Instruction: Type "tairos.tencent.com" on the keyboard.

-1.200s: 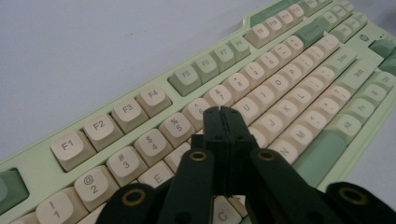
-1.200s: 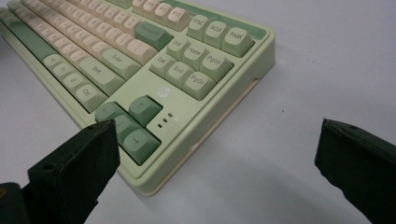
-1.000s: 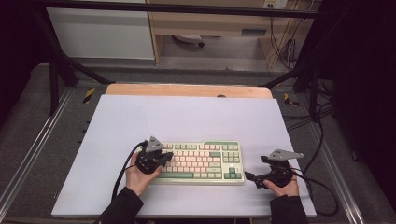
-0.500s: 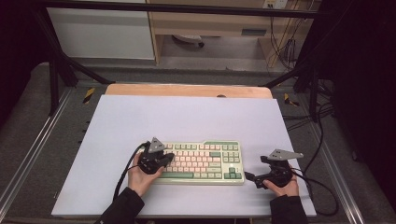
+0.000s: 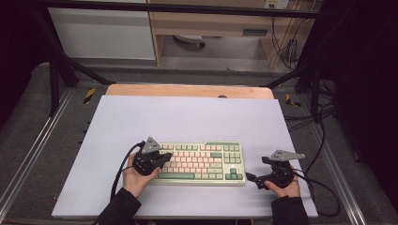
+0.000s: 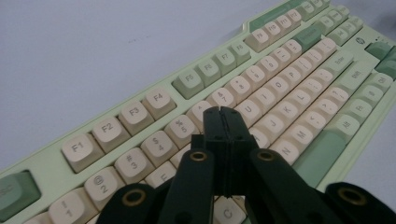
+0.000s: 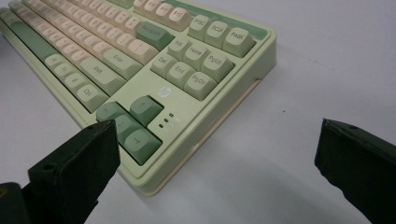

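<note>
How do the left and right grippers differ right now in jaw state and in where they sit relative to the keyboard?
The left gripper has its jaws pressed together; the right gripper has its jaws wide apart. The left gripper hangs over the keyboard, above its left-hand letter and number keys; the right gripper sits off the keyboard's right end, over the white table, aimed at the arrow-key corner. Both are black, hand-held, and hold nothing.

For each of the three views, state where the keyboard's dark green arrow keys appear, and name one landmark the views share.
High view: arrow keys at the keyboard's near right corner.
Left gripper view: not in it.
Right gripper view: arrow keys lower left, by the left jaw.
Shared landmark: the dark green Backspace key.
</note>
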The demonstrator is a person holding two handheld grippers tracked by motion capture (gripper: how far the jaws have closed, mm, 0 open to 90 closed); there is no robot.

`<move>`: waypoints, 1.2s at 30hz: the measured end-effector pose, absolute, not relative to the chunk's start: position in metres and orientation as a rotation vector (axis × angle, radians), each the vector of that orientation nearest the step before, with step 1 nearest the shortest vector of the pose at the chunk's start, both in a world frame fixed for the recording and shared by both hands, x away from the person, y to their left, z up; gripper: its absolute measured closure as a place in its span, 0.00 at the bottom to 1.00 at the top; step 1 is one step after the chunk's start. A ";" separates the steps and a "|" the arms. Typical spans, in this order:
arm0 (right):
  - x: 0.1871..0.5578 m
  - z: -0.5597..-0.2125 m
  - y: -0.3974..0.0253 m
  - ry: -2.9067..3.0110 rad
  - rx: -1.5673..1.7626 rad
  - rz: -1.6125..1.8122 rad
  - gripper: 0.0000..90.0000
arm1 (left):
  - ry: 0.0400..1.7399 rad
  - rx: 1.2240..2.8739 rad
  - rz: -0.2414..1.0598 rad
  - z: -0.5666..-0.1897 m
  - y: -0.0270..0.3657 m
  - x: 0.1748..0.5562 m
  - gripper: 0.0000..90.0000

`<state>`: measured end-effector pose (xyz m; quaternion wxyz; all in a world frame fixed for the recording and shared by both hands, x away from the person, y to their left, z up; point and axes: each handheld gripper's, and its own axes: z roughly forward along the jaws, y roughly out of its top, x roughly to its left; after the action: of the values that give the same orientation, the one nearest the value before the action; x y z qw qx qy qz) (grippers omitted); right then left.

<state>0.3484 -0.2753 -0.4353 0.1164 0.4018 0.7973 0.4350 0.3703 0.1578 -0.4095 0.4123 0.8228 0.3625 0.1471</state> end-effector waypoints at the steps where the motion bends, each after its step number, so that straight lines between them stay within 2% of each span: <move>1: 0.348 -0.435 -0.275 2.335 1.177 1.274 0.01 | 0.910 2.065 0.371 -0.408 0.160 0.369 1.00; 22: 0.348 -0.435 -0.275 2.333 1.180 1.272 0.01 | 0.949 2.057 0.398 -0.406 0.210 0.353 1.00; 36: 0.349 -0.437 -0.274 2.342 1.172 1.261 0.01 | 0.987 2.063 0.382 -0.421 0.222 0.353 1.00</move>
<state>0.3493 -0.2739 -0.4369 0.1173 0.4004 0.8002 0.4309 0.3533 0.2216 -0.4206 0.4001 0.8154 0.3903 0.1509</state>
